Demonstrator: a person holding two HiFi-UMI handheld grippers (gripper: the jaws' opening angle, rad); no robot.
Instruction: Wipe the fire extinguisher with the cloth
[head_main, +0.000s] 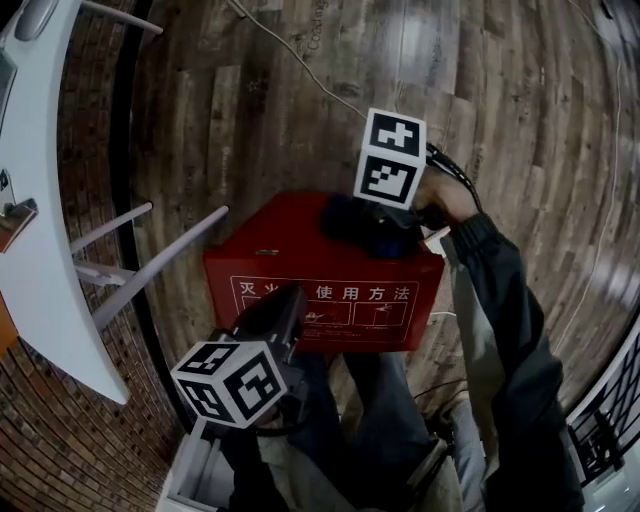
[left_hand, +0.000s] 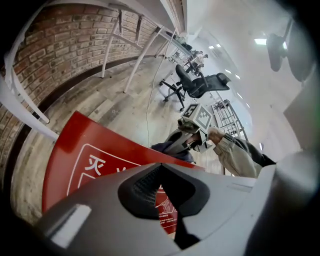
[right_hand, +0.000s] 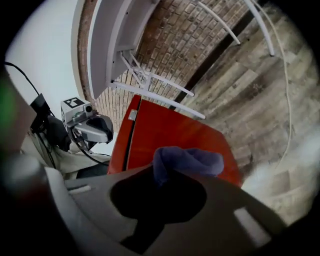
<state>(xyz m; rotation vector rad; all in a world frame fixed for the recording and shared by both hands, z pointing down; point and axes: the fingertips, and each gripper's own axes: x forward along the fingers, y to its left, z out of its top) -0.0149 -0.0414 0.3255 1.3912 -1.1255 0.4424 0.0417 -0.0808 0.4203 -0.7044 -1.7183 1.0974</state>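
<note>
A red fire extinguisher box with white print on its front stands on the wood floor by the brick wall. My right gripper is shut on a dark blue cloth and holds it on the box's top near the right end. In the right gripper view the cloth bunches out of the jaws over the red lid. My left gripper hovers low in front of the box's printed face, jaws together with nothing in them. The left gripper view also catches the cloth and the right gripper.
A white desk on slanted white legs stands left of the box, along the brick wall. A thin cable runs over the floor behind the box. A black office chair stands farther off.
</note>
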